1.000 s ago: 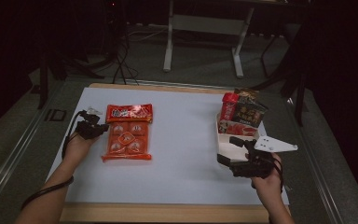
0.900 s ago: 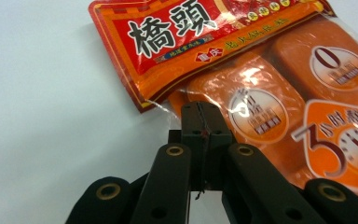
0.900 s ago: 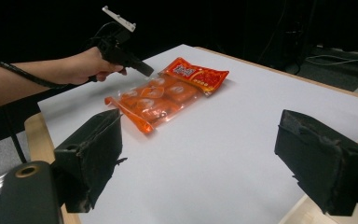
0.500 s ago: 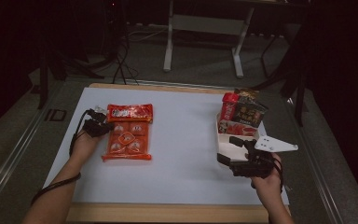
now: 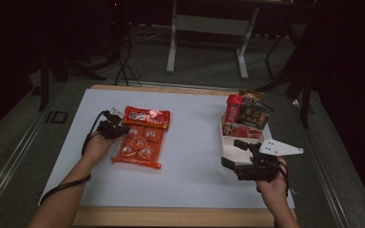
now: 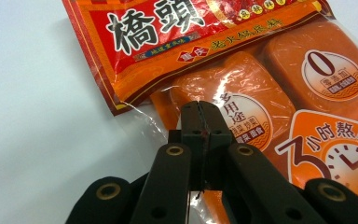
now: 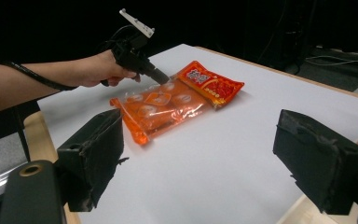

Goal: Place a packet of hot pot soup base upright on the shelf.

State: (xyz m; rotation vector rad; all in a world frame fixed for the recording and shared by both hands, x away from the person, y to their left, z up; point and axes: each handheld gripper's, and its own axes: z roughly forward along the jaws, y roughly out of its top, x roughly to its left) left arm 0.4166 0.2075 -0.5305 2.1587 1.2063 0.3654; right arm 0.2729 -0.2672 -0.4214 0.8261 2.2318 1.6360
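Note:
A clear packet of orange blocks (image 5: 140,148) lies flat on the left of the white table, and a red packet (image 5: 147,116) overlaps its far end. My left gripper (image 5: 121,130) is shut, with its tips down on the orange packet's upper left part (image 6: 307,93). In the left gripper view the jaws (image 6: 200,111) meet in a thin line just below the red packet (image 6: 177,37), with nothing visible between them. My right gripper (image 5: 244,159) is open and holds nothing, low over the table's right side. Its view shows its wide jaws (image 7: 209,163), the packets (image 7: 163,107) and the left gripper (image 7: 162,78).
A white tray (image 5: 228,145) stands just beyond my right gripper. At its far end are a red box (image 5: 234,108) and a dark box (image 5: 255,116). Bare white tabletop (image 5: 195,156) lies between the two hands. A wooden edge (image 5: 171,216) runs along the front.
My left gripper has moved right, from beside the orange packet onto its upper left part. The right gripper and the tray have stayed put.

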